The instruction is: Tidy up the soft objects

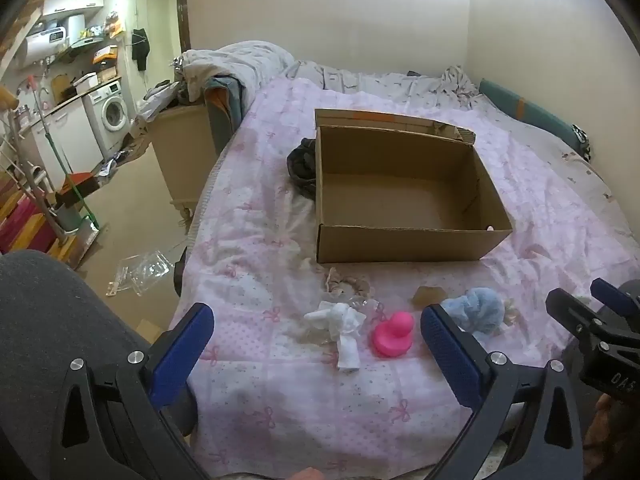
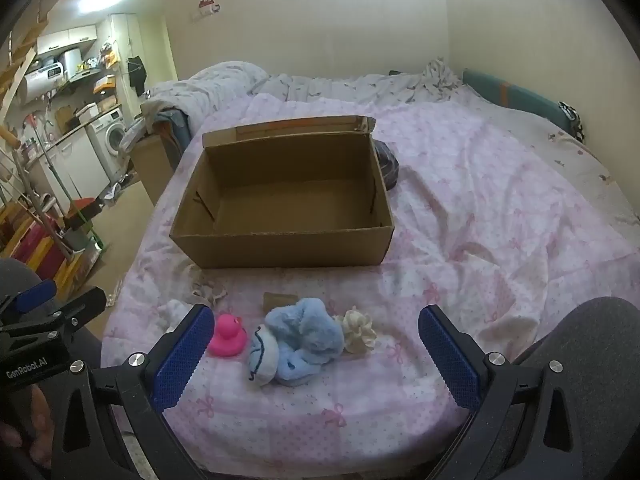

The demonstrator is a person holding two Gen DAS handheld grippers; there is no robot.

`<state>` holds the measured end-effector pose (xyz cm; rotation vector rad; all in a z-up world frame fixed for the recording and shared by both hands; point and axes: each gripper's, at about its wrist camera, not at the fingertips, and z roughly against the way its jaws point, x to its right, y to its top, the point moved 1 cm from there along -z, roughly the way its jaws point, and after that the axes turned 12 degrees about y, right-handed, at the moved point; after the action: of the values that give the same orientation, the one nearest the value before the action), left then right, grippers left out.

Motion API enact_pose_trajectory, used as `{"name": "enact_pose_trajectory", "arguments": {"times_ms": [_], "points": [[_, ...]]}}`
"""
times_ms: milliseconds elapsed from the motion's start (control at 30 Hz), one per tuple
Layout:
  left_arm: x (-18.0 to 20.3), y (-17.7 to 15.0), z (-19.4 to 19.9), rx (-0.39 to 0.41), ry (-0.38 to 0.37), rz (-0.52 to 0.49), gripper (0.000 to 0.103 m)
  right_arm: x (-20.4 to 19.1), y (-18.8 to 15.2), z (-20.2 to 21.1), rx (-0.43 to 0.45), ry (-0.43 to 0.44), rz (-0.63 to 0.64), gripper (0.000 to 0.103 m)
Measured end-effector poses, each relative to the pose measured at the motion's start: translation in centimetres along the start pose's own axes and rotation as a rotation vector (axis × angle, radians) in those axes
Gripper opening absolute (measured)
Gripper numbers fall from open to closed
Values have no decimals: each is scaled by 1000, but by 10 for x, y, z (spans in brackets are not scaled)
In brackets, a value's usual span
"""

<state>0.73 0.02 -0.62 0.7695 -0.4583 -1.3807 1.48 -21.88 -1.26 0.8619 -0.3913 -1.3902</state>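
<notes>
An open cardboard box [image 1: 404, 240] [image 2: 280, 250] stands empty on the pink bedspread. Nearer me lie a white sock bundle [image 1: 344, 328] [image 2: 172, 314], a pink rubber duck [image 1: 394, 334] [image 2: 227, 336], a fluffy blue piece [image 1: 476, 310] [image 2: 304, 332], a cream scrunchie [image 2: 358, 330] and a beige scrunchie [image 1: 346, 280] [image 2: 206, 292]. A brown pad [image 1: 430, 294] [image 2: 278, 300] lies behind the blue piece. My left gripper [image 1: 318, 328] hangs open above the white sock and the duck. Above the blue piece my right gripper [image 2: 314, 328] is open too. Neither holds anything.
A dark garment [image 1: 302, 166] [image 2: 388, 164] lies against the box's far side. Rumpled bedding [image 1: 240, 68] is piled at the head of the bed [image 1: 320, 420]. The bed's left edge drops to the floor, where clear plastic packaging [image 1: 140, 272] lies. A person's grey-clad knees [image 1: 52, 340] [image 2: 592, 344] flank the grippers.
</notes>
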Motion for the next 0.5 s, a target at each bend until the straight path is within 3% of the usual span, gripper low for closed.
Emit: {"name": "enact_pose_trajectory", "arguments": {"times_ms": [33, 500], "points": [[1, 0, -1, -6, 13, -7, 103, 0, 0, -2, -34, -5, -5, 103], [4, -3, -3, 4, 2, -6, 103, 3, -1, -2, -21, 5, -16, 103]]}}
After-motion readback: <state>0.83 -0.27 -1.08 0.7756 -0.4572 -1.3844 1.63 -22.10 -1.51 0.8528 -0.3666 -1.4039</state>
